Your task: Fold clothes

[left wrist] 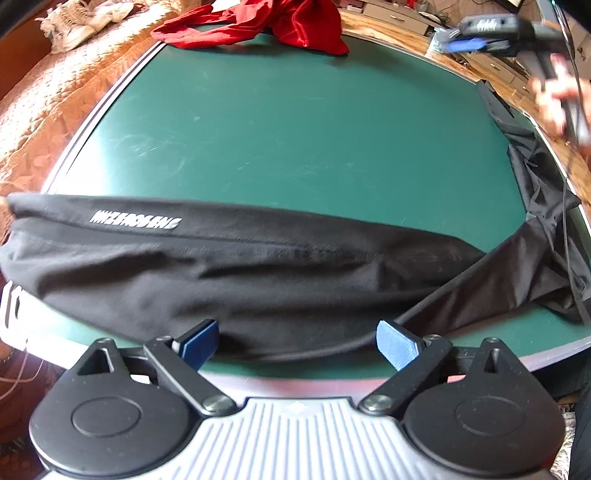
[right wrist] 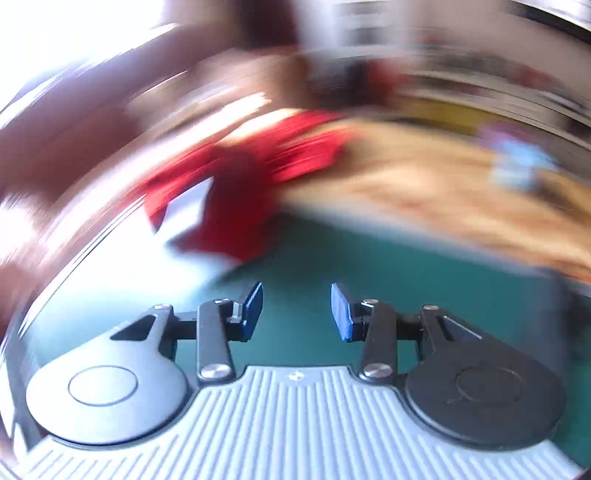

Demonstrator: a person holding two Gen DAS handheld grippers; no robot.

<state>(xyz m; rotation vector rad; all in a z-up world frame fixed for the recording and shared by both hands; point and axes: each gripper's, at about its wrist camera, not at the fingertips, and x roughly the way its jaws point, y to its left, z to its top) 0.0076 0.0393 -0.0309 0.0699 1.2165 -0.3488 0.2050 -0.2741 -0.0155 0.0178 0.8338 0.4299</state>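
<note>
Two garments wait on the table (left wrist: pixel 280 122): black trousers (left wrist: pixel 236 273) spread for folding, red garment (left wrist: pixel 258 22) aside; both hand-held grippers, left (left wrist: pixel 299 341) and right (right wrist: pixel 297 314), gape empty.

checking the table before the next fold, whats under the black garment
Only the green table shows around the black garment, which lies flat along its near edge, one end trailing off the right side. Anything beneath the cloth is covered. The red garment lies apart, at the far edge.

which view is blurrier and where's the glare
Right wrist view: heavy motion smear over the red garment and green table, with blown-out white glare at upper left; only the right gripper is sharp. Left wrist view: mostly crisp on the black garment, fisheye-bent table edge, slight blur at the far right.
</note>
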